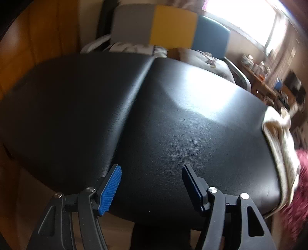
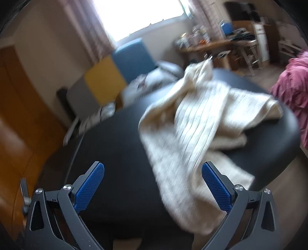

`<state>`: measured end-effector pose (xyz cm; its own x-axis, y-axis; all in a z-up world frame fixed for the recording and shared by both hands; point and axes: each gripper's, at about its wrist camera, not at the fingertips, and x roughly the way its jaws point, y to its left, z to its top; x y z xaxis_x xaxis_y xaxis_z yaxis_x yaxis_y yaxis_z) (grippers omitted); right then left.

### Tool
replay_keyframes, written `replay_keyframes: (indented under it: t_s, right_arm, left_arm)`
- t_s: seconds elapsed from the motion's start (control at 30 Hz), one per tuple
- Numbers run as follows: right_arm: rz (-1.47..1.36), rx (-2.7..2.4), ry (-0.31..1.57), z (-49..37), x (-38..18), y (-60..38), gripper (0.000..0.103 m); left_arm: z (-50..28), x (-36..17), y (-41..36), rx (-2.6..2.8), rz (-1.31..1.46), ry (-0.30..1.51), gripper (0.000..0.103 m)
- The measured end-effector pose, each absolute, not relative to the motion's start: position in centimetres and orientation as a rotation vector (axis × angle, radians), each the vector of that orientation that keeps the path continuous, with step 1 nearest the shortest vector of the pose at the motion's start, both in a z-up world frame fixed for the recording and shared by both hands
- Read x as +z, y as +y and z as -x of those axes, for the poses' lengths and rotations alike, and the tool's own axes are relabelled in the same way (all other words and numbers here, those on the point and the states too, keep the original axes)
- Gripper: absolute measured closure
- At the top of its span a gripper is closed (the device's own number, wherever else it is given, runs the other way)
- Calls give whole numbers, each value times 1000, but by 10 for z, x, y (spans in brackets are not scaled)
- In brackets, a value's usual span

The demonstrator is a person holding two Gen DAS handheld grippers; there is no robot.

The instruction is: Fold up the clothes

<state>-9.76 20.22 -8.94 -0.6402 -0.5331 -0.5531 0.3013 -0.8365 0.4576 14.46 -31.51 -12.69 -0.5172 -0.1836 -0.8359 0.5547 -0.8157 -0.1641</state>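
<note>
Home bedroom, curtained window (image 2: 138,17), cluttered desk (image 2: 209,43)

The table (image 1: 192,115) top is black leather-look upholstery: fine-grained, semi-glossy, with one stitched seam. The sweater (image 2: 192,125) is cream ribbed knit cloth, matt and soft. Both grippers have matt black plastic frames, bright metal pivot pins, and blue ribbed pads (image 2: 90,186). The door (image 2: 19,115) is glossy orange-brown wood.

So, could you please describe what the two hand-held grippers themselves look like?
The left hand-held gripper and right hand-held gripper match: matte black linkage arms with triangular cut-outs, silver round pivot pins, and blue ribbed pads on the fingers. No cables, markings or sleeves are visible.
</note>
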Motion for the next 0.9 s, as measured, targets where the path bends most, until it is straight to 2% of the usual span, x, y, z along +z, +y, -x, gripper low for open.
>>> replay_keyframes:
  t_s: [0.1, 0.17, 0.3, 0.4, 0.73, 0.83, 0.9]
  right_arm:
    - [-770, -2416, -622, 114, -52, 219, 0]
    - [-616, -2389, -717, 127, -25, 226, 0]
    - [-749, -2374, -693, 163, -20, 212, 0]
    - [-924, -2324, -673, 181, -33, 202, 0]
    - [-1302, -2257, -711, 173, -131, 214, 0]
    - [-1327, -2292, -683, 164, -144, 223, 0]
    - [-1330, -2319, -660, 159, -148, 227, 0]
  left_arm:
    - [-135, -122, -313, -2371, -1194, 585, 37]
    - [-117, -110, -295, -2440, -1187, 490, 37]
    - [-83, -91, -252, -2603, -1188, 257, 37]
    - [-57, -89, -223, -2704, -1235, 210, 37]
    - [68, -93, -131, -2949, -1573, 465, 37]
    - [97, -105, -113, -2926, -1665, 597, 38]
    - [105, -116, -99, -2920, -1704, 586, 38]
